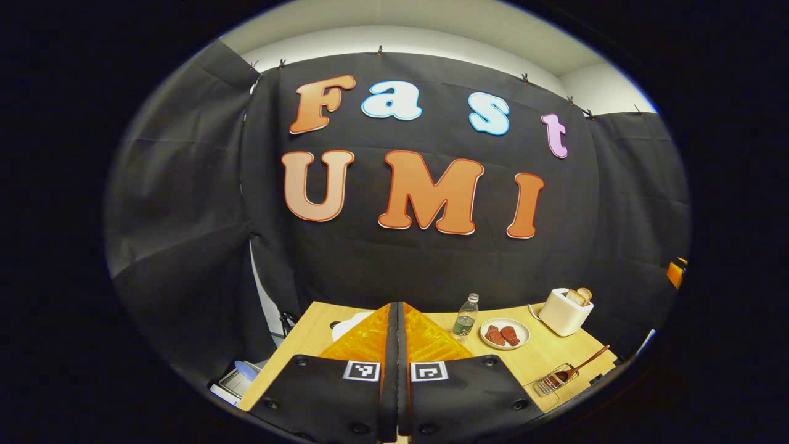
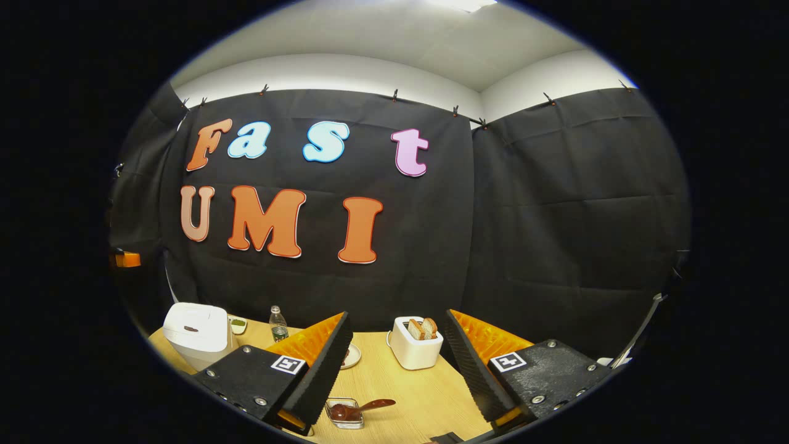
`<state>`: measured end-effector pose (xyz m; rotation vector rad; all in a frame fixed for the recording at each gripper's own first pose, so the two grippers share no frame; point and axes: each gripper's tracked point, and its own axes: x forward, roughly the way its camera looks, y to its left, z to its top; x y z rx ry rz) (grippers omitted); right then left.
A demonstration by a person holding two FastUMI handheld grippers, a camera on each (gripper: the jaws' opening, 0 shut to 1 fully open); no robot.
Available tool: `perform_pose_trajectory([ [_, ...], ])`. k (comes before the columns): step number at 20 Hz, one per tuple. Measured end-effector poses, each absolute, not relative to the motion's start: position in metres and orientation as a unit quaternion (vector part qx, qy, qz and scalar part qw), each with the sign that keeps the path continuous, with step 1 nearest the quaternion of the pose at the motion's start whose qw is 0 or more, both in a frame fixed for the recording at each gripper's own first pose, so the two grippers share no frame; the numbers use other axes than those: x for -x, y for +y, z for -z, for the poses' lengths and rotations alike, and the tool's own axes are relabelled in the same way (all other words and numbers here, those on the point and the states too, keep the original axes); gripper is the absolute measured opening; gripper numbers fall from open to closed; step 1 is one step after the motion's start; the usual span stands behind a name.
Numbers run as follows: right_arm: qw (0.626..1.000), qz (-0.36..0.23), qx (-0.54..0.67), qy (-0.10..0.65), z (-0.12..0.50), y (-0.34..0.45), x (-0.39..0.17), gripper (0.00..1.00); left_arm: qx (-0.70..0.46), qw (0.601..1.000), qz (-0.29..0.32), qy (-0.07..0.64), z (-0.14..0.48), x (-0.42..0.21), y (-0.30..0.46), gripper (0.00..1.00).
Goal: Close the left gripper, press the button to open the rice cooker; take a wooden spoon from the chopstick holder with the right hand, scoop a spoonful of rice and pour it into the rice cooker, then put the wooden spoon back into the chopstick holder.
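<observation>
left gripper view: the left gripper (image 1: pixel 397 308) is seen with its two fingers pressed together, nothing between them, raised above the near edge of the wooden table (image 1: pixel 542 357). a white rounded shape, probably the rice cooker (image 1: pixel 346 325), is partly hidden behind the fingers, so it cannot be told more from here. at the right near edge a wire chopstick holder (image 1: pixel 553 380) is placed, and the wooden spoon (image 1: pixel 584 364) lies in it with the handle pointing up and to the right.

in the right gripper view the right gripper (image 2: pixel 397 345) is held with its fingers spread wide and empty. the rice cooker (image 2: pixel 196 333) is seen at the left of the table as a white box with rounded corners, its lid down, a small dark mark on top. between the fingers, near the bottom, the chopstick holder (image 2: pixel 345 413) is found with the dark brown spoon (image 2: pixel 363 408) resting across it.

a plate (image 1: pixel 505 333) with two reddish pieces, a bottle (image 1: pixel 466 316) and a white toaster (image 2: pixel 416 343) holding two bread slices are also placed on the table.
</observation>
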<state>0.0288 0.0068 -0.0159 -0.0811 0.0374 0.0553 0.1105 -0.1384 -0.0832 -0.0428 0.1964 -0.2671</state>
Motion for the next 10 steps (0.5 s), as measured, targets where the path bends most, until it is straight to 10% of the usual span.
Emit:
perform_pose_trajectory([
  [10,0.999,-0.008,0.034,0.036,0.027,-0.014,-0.038,0.93,-0.006,0.961,0.171,0.219,0.204,-0.157,-0.192,0.05],
])
